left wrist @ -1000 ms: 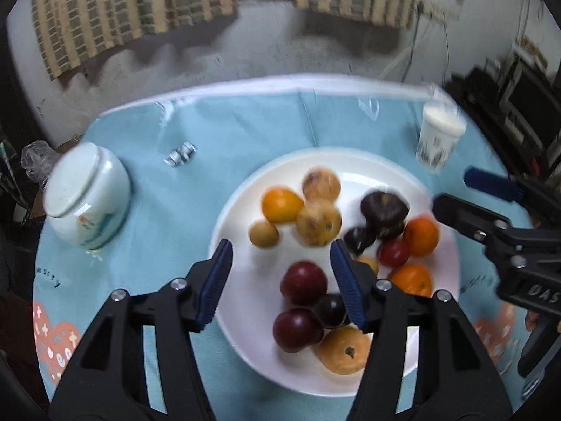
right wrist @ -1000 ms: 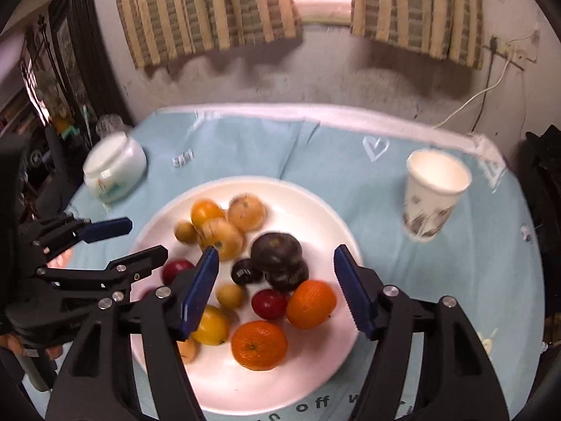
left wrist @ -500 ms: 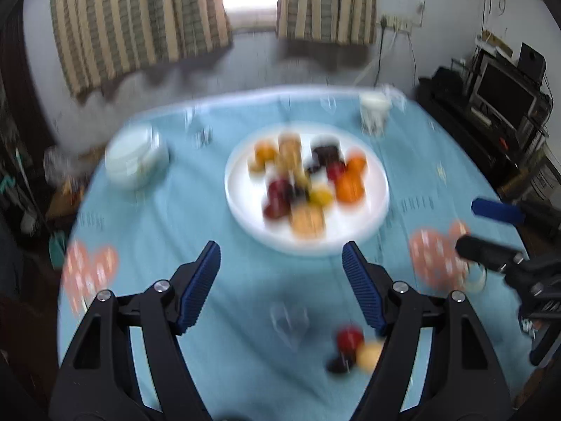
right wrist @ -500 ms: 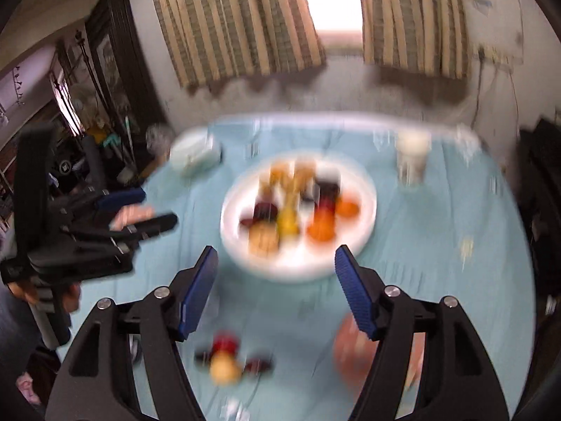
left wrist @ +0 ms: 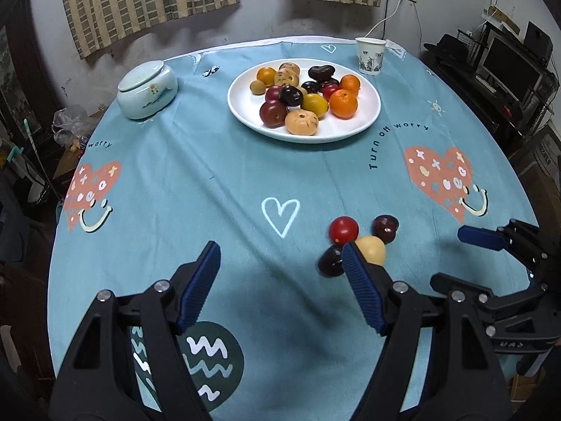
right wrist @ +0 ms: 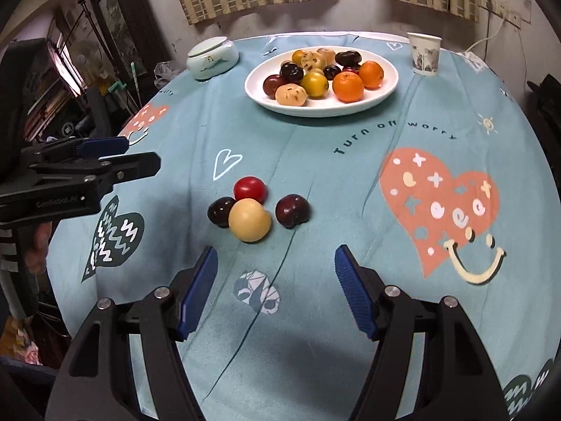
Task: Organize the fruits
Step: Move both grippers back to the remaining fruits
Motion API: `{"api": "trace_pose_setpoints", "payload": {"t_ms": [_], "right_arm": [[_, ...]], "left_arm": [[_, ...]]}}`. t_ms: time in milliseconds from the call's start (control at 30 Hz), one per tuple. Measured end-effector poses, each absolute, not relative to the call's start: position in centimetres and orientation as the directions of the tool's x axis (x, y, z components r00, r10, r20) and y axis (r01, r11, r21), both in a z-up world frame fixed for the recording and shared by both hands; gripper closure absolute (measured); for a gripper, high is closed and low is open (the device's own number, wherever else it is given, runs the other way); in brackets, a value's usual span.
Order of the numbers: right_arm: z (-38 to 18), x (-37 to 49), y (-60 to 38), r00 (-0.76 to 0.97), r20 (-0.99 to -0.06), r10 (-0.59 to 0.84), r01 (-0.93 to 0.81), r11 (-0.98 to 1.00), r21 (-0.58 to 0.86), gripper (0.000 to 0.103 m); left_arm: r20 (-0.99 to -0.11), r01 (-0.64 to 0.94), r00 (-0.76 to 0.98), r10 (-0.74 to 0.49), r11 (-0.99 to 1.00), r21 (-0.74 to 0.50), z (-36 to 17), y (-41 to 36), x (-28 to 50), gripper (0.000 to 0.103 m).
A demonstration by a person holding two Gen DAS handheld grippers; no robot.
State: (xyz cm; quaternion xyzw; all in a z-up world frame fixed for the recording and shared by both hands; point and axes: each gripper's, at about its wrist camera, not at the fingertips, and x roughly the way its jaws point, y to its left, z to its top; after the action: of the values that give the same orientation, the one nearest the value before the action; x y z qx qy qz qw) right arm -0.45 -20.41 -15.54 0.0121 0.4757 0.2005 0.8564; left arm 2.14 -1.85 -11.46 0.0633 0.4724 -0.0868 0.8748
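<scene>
A white plate (left wrist: 368, 119) (right wrist: 385, 96) with several oranges, plums and tan fruits sits at the far middle of the table. Near the front lie loose fruits in a cluster: a red tomato (left wrist: 343, 229) (right wrist: 249, 189), a yellow fruit (left wrist: 372, 248) (right wrist: 249, 220), a dark plum (left wrist: 385, 228) (right wrist: 292, 210) and a darker plum (left wrist: 329, 262) (right wrist: 221, 211). My left gripper (left wrist: 280, 280) is open and empty, left of the cluster. My right gripper (right wrist: 275, 280) is open and empty, just in front of it.
A pale lidded ceramic jar (left wrist: 147, 91) (right wrist: 212, 58) stands at the far left. A paper cup (left wrist: 370, 56) (right wrist: 424, 54) stands at the far right. The round table has a blue printed cloth (left wrist: 210, 175). Furniture and clutter surround the table.
Both grippers pulled back from over the plate to the table's near side. The loose fruit cluster has come into view in front of them.
</scene>
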Motion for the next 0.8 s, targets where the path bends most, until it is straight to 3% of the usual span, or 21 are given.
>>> {"api": "trace_pose_setpoints", "payload": {"t_ms": [800], "right_arm": [[-19.5,4.7,-20.2,0.37,-0.872,0.32,-0.586,0.809,0.049,0.034]], "left_arm": [[-0.891,0.08,0.451,-0.053,0.997,-0.019,-14.8,1.4,1.7,0.029]]}}
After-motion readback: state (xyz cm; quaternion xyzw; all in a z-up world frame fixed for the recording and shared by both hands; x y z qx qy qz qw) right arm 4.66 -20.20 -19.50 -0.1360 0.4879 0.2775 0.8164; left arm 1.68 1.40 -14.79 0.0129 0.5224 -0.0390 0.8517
